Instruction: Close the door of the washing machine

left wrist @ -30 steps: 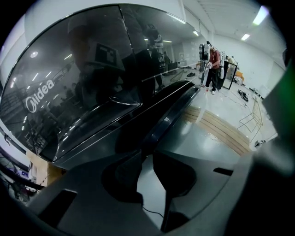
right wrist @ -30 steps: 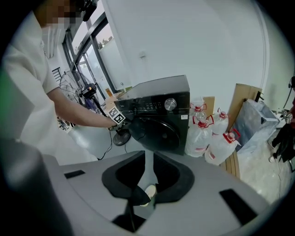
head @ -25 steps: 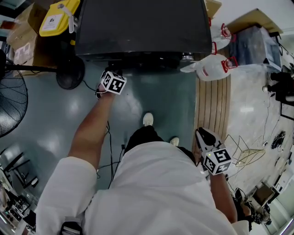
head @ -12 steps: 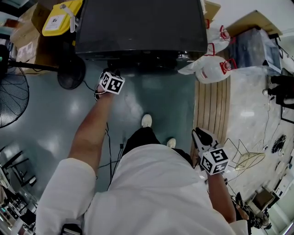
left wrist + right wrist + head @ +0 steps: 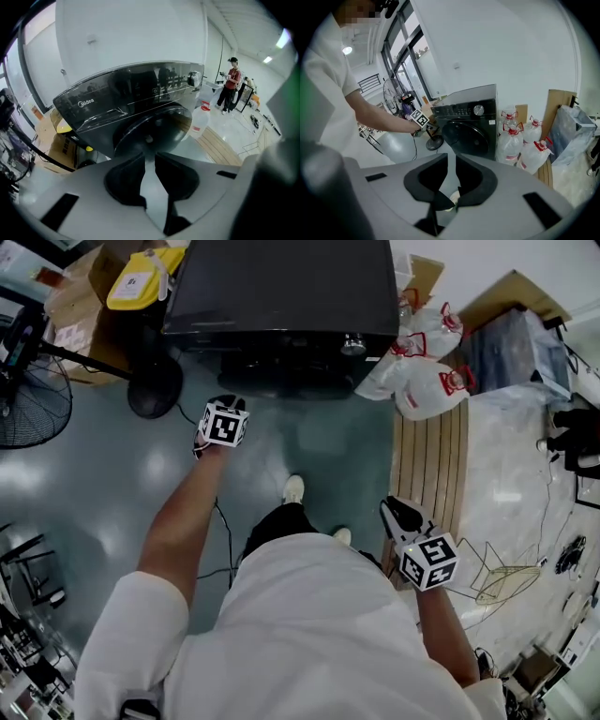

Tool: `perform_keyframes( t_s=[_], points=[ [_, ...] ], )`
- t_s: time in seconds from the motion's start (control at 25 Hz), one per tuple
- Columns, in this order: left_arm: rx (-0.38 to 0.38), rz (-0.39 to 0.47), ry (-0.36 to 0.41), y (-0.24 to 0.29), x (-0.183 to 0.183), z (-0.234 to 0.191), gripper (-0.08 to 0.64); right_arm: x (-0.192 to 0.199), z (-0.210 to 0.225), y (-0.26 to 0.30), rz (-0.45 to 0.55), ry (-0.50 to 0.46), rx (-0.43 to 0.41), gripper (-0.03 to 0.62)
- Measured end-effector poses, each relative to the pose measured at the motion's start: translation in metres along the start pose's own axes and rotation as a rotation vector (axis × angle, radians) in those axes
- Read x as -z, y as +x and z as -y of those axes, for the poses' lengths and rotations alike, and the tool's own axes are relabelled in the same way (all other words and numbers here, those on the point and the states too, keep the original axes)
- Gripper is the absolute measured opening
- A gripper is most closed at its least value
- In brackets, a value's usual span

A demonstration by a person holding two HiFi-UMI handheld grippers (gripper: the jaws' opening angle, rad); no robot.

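The black front-loading washing machine (image 5: 281, 287) stands at the top of the head view. Its round door (image 5: 151, 133) lies flush against the front, as the right gripper view also shows for the door (image 5: 468, 136). My left gripper (image 5: 221, 402) is held out over the floor a short way in front of the machine, touching nothing. Its jaws (image 5: 150, 161) are shut and empty. My right gripper (image 5: 394, 510) hangs by the person's right side, far from the machine, shut with nothing in it (image 5: 451, 187).
A standing fan (image 5: 28, 409) and its round base (image 5: 155, 395) are left of the machine, with cardboard boxes and a yellow container (image 5: 141, 282). Water jugs (image 5: 422, 381) sit to its right on a slatted wooden platform (image 5: 431, 465). A person (image 5: 229, 84) stands far off.
My left gripper has drawn back from the machine's front, and the person has stepped away. The right gripper stays at the side.
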State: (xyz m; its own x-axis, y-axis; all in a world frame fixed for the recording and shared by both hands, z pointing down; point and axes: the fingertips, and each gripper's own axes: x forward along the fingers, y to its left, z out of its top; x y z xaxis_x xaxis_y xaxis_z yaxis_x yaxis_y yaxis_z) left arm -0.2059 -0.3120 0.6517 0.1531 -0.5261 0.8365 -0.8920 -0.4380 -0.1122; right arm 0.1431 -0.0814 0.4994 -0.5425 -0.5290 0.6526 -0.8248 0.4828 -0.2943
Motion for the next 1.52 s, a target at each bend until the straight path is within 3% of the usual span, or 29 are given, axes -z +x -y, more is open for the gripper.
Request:
perform_keyframes(
  t_s=[0.24,0.4,0.68,0.84,1.08,1.52],
  points=[
    [0.091,0.063,-0.101,-0.054,0.016,0.068,0.077,0.022,-0.002,-0.029,0.018,-0.035,-0.054,0.060],
    [0.189,0.127,-0.204,-0.094,0.023,0.118,0.077,0.037,-0.008,-0.046,0.021,-0.064,-0.096,0.058],
    [0.348,0.256,-0.306,-0.180,0.027,0.201,0.075,0.043,-0.021,-0.065,0.047,-0.130,-0.162,0.052],
    [0.442,0.282,-0.305,-0.226,0.037,0.252,0.075,0.048,-0.032,-0.079,0.053,-0.166,-0.192,0.052],
    [0.524,0.321,-0.285,-0.282,0.049,0.303,0.072,0.055,-0.046,-0.095,0.062,-0.203,-0.226,0.049],
    [0.603,0.362,-0.228,-0.321,0.038,0.339,0.069,0.051,-0.059,-0.108,0.087,-0.222,-0.252,0.044]
  ],
)
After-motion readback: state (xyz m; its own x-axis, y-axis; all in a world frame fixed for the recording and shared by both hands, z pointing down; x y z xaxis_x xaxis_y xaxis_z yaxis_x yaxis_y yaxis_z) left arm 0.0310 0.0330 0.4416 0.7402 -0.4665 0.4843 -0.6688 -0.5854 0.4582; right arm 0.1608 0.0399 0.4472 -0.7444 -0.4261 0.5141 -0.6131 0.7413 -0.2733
